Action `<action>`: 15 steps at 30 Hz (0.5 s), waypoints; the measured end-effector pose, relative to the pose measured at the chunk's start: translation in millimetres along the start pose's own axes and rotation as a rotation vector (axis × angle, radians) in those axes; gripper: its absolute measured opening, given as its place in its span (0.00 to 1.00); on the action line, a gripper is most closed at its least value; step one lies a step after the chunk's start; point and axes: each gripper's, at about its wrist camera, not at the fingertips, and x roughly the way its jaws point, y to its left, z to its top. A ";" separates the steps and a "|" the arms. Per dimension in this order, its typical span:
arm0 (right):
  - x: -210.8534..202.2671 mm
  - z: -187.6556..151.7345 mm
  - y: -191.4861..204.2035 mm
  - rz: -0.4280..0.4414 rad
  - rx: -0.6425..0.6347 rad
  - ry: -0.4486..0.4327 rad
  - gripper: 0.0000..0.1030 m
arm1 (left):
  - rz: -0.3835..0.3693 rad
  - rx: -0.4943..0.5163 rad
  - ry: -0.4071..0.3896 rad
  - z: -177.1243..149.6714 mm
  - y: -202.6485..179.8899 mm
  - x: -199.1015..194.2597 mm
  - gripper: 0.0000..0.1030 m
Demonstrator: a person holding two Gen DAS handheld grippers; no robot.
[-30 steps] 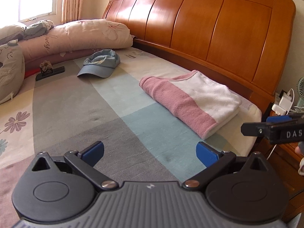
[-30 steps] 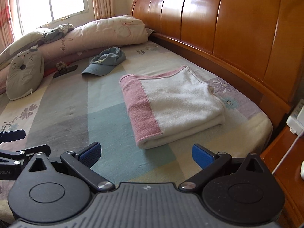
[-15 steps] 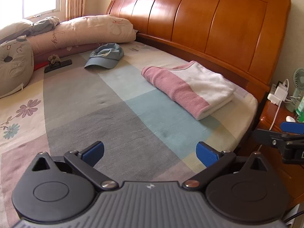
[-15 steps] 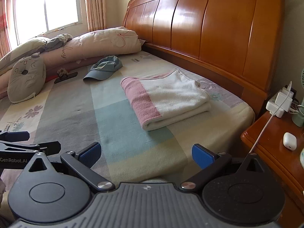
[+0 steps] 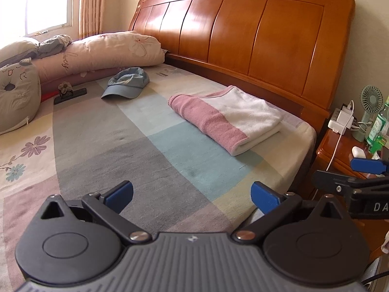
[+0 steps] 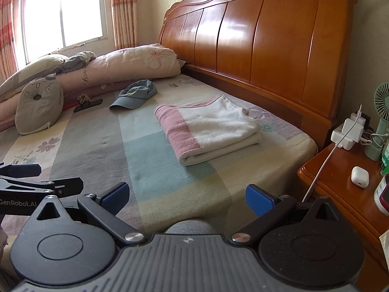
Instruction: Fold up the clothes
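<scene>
A folded pink-and-white towel (image 5: 228, 119) (image 6: 209, 131) lies flat on the bed near the wooden headboard, toward the bed's right corner. My left gripper (image 5: 192, 194) is open and empty, held back over the bed's front part, well short of the towel. Open and empty too, my right gripper (image 6: 186, 194) hangs at the bed's front edge. Each gripper shows at the side of the other's view: the right one (image 5: 352, 177), the left one (image 6: 36, 177).
A blue cap (image 5: 127, 84) (image 6: 136, 95), a black clip with a flower (image 5: 69, 95), pillows (image 6: 39, 104) and rolled bedding (image 5: 102, 53) lie at the far left. A nightstand (image 6: 340, 182) on the right holds a charger, cable, earbud case and fan. A grey knee (image 6: 189, 226) shows below.
Both grippers have pulled back and away from the towel, which now looks smaller and farther off. The nightstand has come into view. Both stay open.
</scene>
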 end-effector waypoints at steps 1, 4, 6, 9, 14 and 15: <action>0.3 -0.2 -0.1 0.003 0.000 0.002 1.00 | 0.002 0.001 0.001 -0.3 -0.3 0.3 0.99; 0.7 -1.3 0.8 0.007 0.000 0.004 1.00 | 0.008 -0.003 0.006 -1.9 0.0 -0.2 0.99; 0.9 -1.8 2.2 0.018 -0.001 0.005 1.00 | 0.012 -0.006 0.011 -2.8 0.2 -0.3 0.99; 2.8 -2.4 6.1 0.015 -0.015 0.011 1.00 | 0.016 -0.010 0.018 -4.0 0.6 -0.5 0.99; 3.8 -3.1 13.7 0.016 -0.037 0.018 1.00 | 0.016 -0.015 0.023 -5.4 2.1 -2.0 0.99; 3.9 -3.2 15.3 0.017 -0.042 0.019 1.00 | 0.017 -0.017 0.021 -5.9 2.7 -2.9 0.99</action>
